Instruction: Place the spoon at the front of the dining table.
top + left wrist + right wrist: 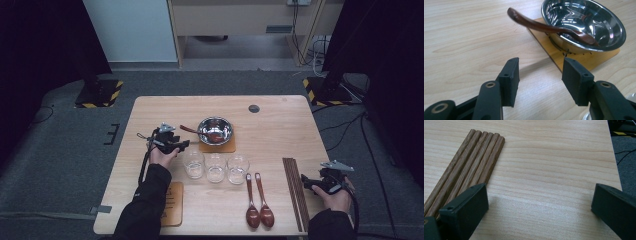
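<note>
On the left half of the table (150, 210), your left gripper (540, 75) is hovering low with its jaws about half open and nothing between them, pointing at the wooden spoon (549, 28) whose bowl is resting inside the steel bowl (599, 15) on the square mat (596, 58). That spoon is looking light, stiff and smooth, so it may be slipping; the raised handle overhanging the rim is probably the best place to grip. Your forearm is lying along the table, wrist angled toward the bowl. Further right, 3 glasses (215, 166) and 2 spoons (259, 210) are waiting. Your right gripper (539, 205) is resting wide open and empty beside the chopsticks (471, 165).
</note>
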Tool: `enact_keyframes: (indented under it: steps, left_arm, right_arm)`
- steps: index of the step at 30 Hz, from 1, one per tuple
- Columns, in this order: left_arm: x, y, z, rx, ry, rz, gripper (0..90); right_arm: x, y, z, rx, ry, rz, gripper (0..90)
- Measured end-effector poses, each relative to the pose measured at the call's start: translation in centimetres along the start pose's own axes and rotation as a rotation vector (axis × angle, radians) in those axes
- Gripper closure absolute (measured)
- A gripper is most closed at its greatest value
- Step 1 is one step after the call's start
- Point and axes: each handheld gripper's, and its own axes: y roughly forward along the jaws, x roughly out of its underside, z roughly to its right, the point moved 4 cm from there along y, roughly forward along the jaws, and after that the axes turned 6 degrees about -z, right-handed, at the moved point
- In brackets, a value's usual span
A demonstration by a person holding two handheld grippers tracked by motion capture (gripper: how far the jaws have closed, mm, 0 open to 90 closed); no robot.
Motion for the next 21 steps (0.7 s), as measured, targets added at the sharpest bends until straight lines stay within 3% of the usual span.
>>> enact_keyframes:
  steps: [7, 21]
  left_arm:
    - [0.9, -0.9, -0.8, -0.016, -0.011, 0.004, 46.4]
    - [2.1, -2.9, -0.7, -0.027, 0.006, 0.013, 42.6]
  right_arm:
    - [0.0, 0.0, 0.0, 0.0, 0.0, 0.0, 1.0]
    - [0.0, 0.0, 0.0, -0.002, 0.002, -0.002, 0.5]
